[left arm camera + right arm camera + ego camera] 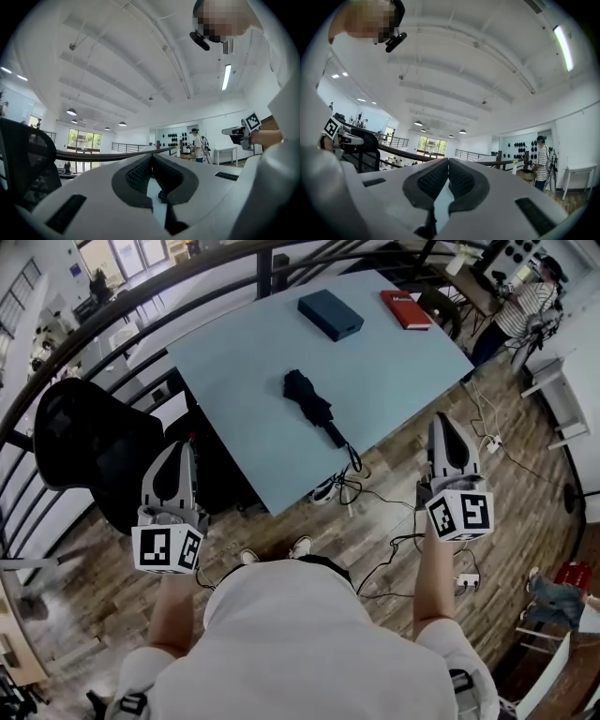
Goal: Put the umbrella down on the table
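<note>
A folded black umbrella (307, 397) lies on the light blue table (394, 381), with its handle and wrist strap toward the near edge. No gripper touches it. My left gripper (178, 450) is held level over the floor, short of the table's near left edge and next to the chair. Its jaws are shut with nothing in them, and they meet at the tips in the left gripper view (151, 158). My right gripper (445, 422) is off the table's near right corner, also shut and empty, and its pads are pressed together in the right gripper view (448, 161).
A dark blue box (330, 314) and a red book (406, 308) lie at the table's far end. A black office chair (89, 451) stands to the left. Cables (375, 498) and a power strip (466, 581) lie on the wooden floor. A person (525, 301) stands at the far right, and a dark railing (141, 310) curves behind the table.
</note>
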Motion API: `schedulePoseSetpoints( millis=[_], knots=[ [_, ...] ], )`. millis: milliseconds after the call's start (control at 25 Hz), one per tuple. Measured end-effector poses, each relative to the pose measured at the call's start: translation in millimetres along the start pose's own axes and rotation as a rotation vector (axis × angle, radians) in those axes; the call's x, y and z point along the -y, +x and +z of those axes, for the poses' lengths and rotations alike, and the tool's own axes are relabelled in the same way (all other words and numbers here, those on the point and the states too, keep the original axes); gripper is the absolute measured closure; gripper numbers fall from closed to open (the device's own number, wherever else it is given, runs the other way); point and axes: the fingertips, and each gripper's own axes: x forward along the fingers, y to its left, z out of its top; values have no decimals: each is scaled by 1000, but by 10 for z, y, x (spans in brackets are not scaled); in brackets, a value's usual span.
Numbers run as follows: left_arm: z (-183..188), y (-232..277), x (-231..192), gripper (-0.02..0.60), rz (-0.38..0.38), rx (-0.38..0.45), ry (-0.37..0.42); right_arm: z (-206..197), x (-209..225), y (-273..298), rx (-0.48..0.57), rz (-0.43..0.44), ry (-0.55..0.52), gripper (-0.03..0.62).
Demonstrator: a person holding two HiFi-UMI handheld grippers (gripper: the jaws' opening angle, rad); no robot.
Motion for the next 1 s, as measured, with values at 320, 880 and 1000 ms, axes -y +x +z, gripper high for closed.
schedulePoseSetpoints(
  millis=[320,880,1000],
  knots=[
    [-20,-113,5,558,13,-12,11,17,-56,-500,-3,-96,-42,572],
    [-12,-73,41,558,17,0,25,-73,7,-539,-4,-133,29,572],
    [-32,-69,22,558,17,-3,22,-85,-36,-503,-12,-121,30,572]
  ],
)
